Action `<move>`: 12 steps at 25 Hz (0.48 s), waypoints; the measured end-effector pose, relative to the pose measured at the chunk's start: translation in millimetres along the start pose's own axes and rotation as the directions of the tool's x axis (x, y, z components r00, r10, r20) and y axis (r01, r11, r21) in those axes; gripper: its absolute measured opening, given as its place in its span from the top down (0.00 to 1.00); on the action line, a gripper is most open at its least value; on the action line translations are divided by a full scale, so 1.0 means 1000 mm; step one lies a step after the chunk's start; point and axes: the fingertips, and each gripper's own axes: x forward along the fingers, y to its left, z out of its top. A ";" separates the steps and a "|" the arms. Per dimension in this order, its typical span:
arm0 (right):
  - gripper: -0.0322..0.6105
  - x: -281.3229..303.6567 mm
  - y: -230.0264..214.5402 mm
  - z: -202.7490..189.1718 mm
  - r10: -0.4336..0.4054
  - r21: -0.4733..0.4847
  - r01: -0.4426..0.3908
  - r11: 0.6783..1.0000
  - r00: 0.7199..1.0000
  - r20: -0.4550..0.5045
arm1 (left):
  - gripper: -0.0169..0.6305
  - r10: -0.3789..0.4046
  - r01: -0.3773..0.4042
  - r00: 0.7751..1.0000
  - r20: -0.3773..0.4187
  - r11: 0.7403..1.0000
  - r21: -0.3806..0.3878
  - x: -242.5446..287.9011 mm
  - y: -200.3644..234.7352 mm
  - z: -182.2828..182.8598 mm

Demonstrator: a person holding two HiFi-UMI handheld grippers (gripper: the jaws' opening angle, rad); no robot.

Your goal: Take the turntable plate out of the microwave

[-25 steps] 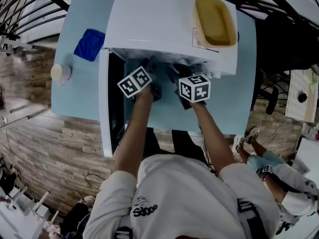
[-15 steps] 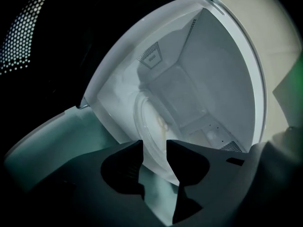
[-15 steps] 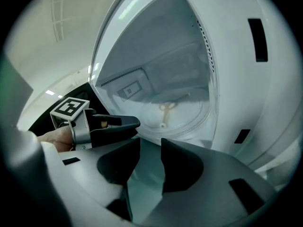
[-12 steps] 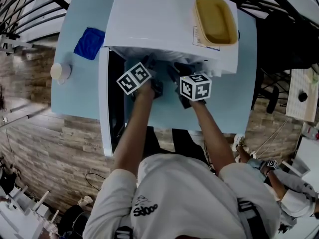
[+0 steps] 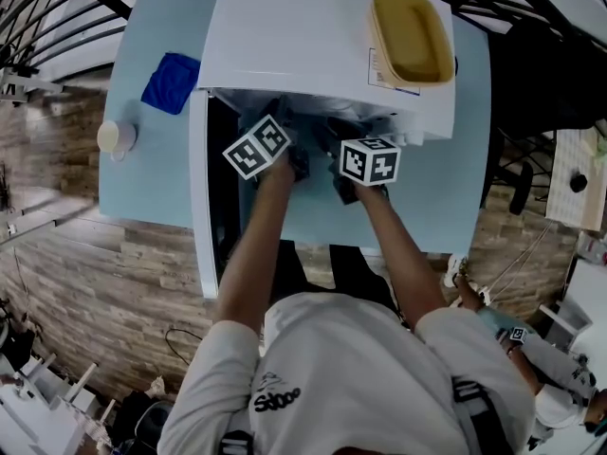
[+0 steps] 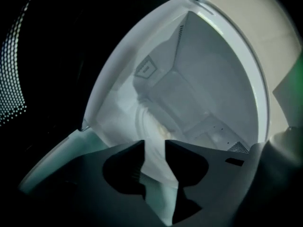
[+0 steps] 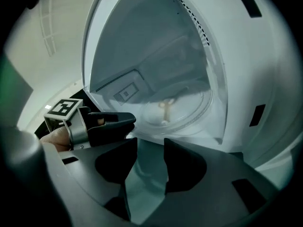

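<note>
White boxy microwave (image 5: 303,36) on a pale blue counter (image 5: 152,178). Its white door (image 5: 199,197) is swung fully open on the microwave's left side.

Task's thing: clear round glass turntable plate (image 7: 182,112), lying flat on the floor of the microwave's cavity. A pale hub piece (image 7: 165,109) shows through the glass at the plate's middle.

Left gripper (image 6: 154,145): at the microwave's mouth, pointed into the cavity. Jaws are closing, with a narrow gap left between them. A pale surface fills that gap. Cannot tell whether it is the plate's rim or the cavity floor, nor whether the pads press on it. In the right gripper view its dark tips sit right by the plate's near-left rim.

Right gripper (image 7: 150,143): just outside the microwave's mouth, right of the left gripper. Jaws are opening and stand spread. Only pale counter surface shows between them and nothing is pinched. The plate lies beyond its tips, inside the microwave.

Marker cubes, head view: left cube (image 5: 258,147) and right cube (image 5: 370,162), side by side in front of the microwave's opening.

Other items:
- yellow rectangular tray (image 5: 410,41), on top of the microwave, at its right end
- blue folded cloth (image 5: 171,83), on the counter left of the microwave
- small white round cup (image 5: 116,137), on the counter left of the microwave, beyond the open door
</note>
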 end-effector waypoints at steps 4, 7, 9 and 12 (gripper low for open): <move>0.70 0.003 -0.001 0.000 0.002 -0.025 -0.002 1.000 1.000 -0.006 | 0.71 0.004 -0.004 1.000 -0.015 1.000 0.027 0.005 0.009 -0.004; 0.70 0.005 0.000 0.001 0.011 -0.023 -0.011 1.000 1.000 -0.001 | 0.71 -0.026 0.026 0.999 -0.029 1.000 0.017 0.009 0.004 -0.005; 0.70 0.005 0.000 0.002 0.012 -0.016 -0.012 1.000 1.000 0.004 | 0.71 -0.034 0.033 0.999 -0.028 0.999 -0.027 0.011 0.003 -0.005; 0.70 0.005 -0.001 0.001 0.009 -0.010 -0.009 1.000 1.000 0.006 | 0.71 -0.068 0.065 0.997 -0.027 0.993 -0.094 0.012 0.001 -0.005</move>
